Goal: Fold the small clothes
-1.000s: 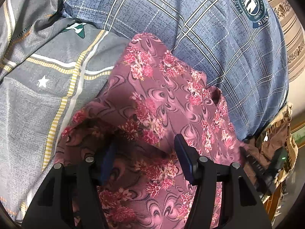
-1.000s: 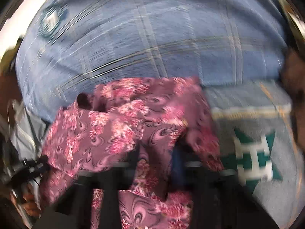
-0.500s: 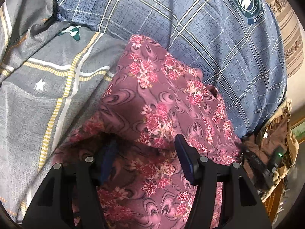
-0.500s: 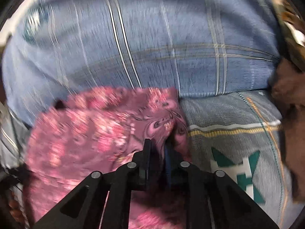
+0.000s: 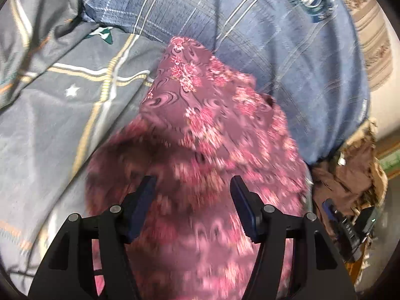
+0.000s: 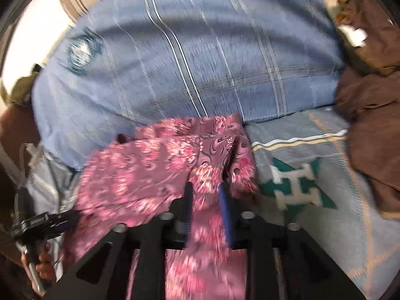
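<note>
Over the floral garment (image 5: pixel 205 130), both grippers angled downward: left gripper (image 5: pixel 192 187) fingers apart, right gripper (image 6: pixel 206 191) fingers just opening, cloth between.

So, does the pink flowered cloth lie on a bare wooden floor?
No, the flowered cloth lies on a grey bedsheet, against a blue checked pillow.

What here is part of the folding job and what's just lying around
Part of the job: floral maroon garment, left gripper, right gripper, whose jaws have just been opening with the cloth between them.

Lying about: blue plaid pillow, grey bedsheet, brown clothing.
</note>
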The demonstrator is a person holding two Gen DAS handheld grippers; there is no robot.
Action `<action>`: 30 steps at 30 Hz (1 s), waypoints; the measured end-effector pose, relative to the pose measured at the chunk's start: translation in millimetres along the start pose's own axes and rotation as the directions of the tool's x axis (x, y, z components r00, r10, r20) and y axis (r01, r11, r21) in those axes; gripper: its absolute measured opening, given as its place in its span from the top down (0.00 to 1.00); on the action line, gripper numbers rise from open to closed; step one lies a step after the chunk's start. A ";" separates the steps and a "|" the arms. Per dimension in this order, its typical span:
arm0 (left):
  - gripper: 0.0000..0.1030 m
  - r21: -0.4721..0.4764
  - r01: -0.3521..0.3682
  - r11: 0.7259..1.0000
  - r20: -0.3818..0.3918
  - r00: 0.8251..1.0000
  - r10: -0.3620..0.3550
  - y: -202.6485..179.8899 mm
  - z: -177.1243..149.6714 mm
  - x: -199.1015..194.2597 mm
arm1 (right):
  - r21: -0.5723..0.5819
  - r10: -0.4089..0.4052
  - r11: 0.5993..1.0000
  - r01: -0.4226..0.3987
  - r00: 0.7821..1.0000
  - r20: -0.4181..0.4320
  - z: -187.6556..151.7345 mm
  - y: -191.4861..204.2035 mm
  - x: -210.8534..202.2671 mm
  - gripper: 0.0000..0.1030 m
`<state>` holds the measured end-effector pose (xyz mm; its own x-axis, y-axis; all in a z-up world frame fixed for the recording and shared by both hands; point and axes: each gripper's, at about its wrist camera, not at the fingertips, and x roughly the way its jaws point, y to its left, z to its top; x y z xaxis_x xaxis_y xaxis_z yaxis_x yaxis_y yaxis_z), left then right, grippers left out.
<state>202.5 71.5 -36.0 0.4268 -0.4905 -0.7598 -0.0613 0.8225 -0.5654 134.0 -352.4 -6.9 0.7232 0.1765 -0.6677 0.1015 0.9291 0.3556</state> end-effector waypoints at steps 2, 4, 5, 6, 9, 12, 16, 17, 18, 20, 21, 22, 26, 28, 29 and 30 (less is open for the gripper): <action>0.40 0.053 -0.037 0.998 -0.008 0.999 0.038 2.7 -14.2 -24.9 | -0.001 0.011 1.000 -0.012 1.000 -0.013 -17.8 -9.8 -28.7 0.55; 0.40 0.103 -0.088 0.991 -0.029 0.995 0.092 9.3 -28.3 -44.3 | 0.006 0.025 1.000 -0.025 0.999 -0.036 -44.1 -18.7 -49.7 0.55; 0.40 0.124 -0.109 0.986 -0.046 0.992 0.115 15.1 -37.6 -54.9 | 0.015 0.031 0.999 -0.030 0.998 -0.045 -55.5 -21.2 -53.3 0.54; 0.40 0.136 -0.135 0.982 -0.059 0.988 0.144 21.4 -47.6 -64.6 | 0.030 0.038 0.999 -0.036 0.997 -0.060 -72.1 -28.0 -62.2 0.54; 0.37 0.154 -0.175 0.973 -0.098 0.977 0.191 37.1 -75.2 -80.5 | 0.064 0.036 0.997 -0.029 0.994 -0.100 -110.1 -45.6 -76.7 0.52; 0.37 0.148 -0.141 0.979 -0.173 0.971 0.166 50.6 -108.6 -85.6 | 0.106 0.035 0.994 -0.020 0.989 -0.143 -139.5 -61.2 -84.8 0.52; 0.36 0.131 -0.074 0.989 -0.261 0.960 0.106 54.8 -147.1 -81.8 | 0.152 0.059 0.988 -0.034 0.984 -0.166 -161.8 -74.5 -95.8 0.52; 0.36 0.138 -0.065 0.988 -0.277 0.956 0.101 53.8 -154.8 -80.6 | 0.164 0.073 0.985 -0.045 0.983 -0.167 -166.8 -76.6 -98.7 0.52; 0.36 0.147 -0.067 0.987 -0.291 0.951 0.108 52.9 -162.0 -77.3 | 0.178 0.094 0.982 -0.063 0.980 -0.173 -172.3 -78.5 -100.6 0.52; 0.36 0.155 -0.078 0.985 -0.310 0.943 0.123 50.1 -170.7 -74.5 | 0.184 0.113 0.980 -0.078 0.975 -0.189 -179.5 -78.4 -102.2 0.52; 0.36 0.155 -0.078 0.985 -0.318 0.940 0.125 50.4 -173.6 -73.8 | 0.177 0.121 0.981 -0.085 0.972 -0.201 -184.3 -76.7 -102.2 0.52; 0.36 0.151 -0.076 0.986 -0.326 0.938 0.122 51.0 -175.8 -73.3 | 0.168 0.128 0.981 -0.092 0.969 -0.212 -188.7 -74.5 -101.9 0.52; 0.36 0.139 -0.074 0.987 -0.327 0.938 0.117 52.0 -176.7 -77.1 | 0.091 0.149 0.987 -0.132 0.967 -0.207 -201.5 -55.7 -110.0 0.52; 0.34 0.139 -0.072 0.988 -0.326 0.938 0.114 53.1 -177.4 -79.2 | 0.072 0.214 0.976 -0.204 0.955 -0.206 -205.7 -44.9 -114.3 0.52; 0.34 0.138 -0.072 0.988 -0.329 0.937 0.115 53.1 -177.6 -77.8 | 0.068 0.219 0.976 -0.209 0.950 -0.223 -207.7 -42.0 -112.5 0.52; 0.34 0.136 -0.074 0.988 -0.332 0.936 0.116 52.1 -177.5 -74.5 | 0.045 0.185 0.983 -0.179 0.951 -0.248 -210.2 -38.4 -108.8 0.53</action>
<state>7.3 99.9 -65.8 0.0932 -0.4592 -0.8834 0.0308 0.8882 -0.4584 -92.1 -338.9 -85.4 0.5370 0.4201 -0.7316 0.0011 0.8668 0.4986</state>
